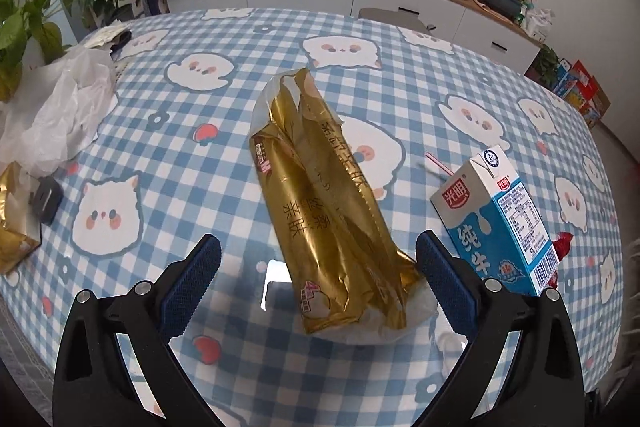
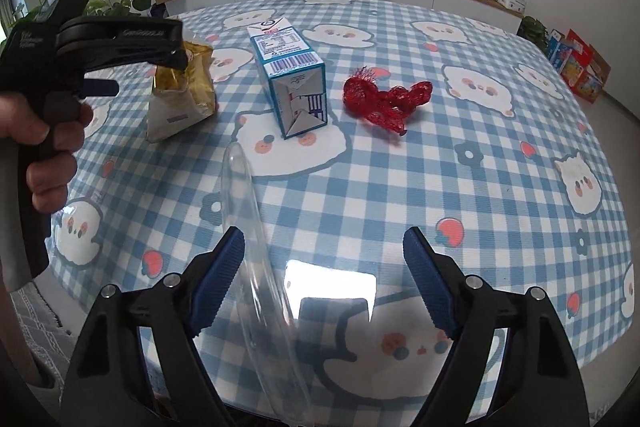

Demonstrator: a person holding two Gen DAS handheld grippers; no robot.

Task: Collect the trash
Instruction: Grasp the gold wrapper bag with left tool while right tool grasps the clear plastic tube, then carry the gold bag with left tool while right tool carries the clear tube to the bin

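A crumpled gold wrapper [image 1: 332,211] lies on the blue checked tablecloth [image 1: 200,131] between the wide-apart fingers of my left gripper [image 1: 318,241], nearer the right pad; neither pad presses on it. The right wrist view has that left gripper [image 2: 176,61] over the gold wrapper [image 2: 184,99], a person's hand [image 2: 48,143] on its handle. My right gripper [image 2: 324,235] is open. A clear plastic strip [image 2: 252,247] runs up between its fingers, close beside the left pad. A blue and white milk carton [image 2: 292,83] and a red mesh net [image 2: 384,99] lie beyond.
The milk carton [image 1: 500,223] with its straw [image 1: 438,165] stands right of the left gripper, the red net [image 1: 562,247] behind it. At the table's left edge are a white plastic bag [image 1: 64,111], another gold pack [image 1: 12,223] and a small black object [image 1: 46,199].
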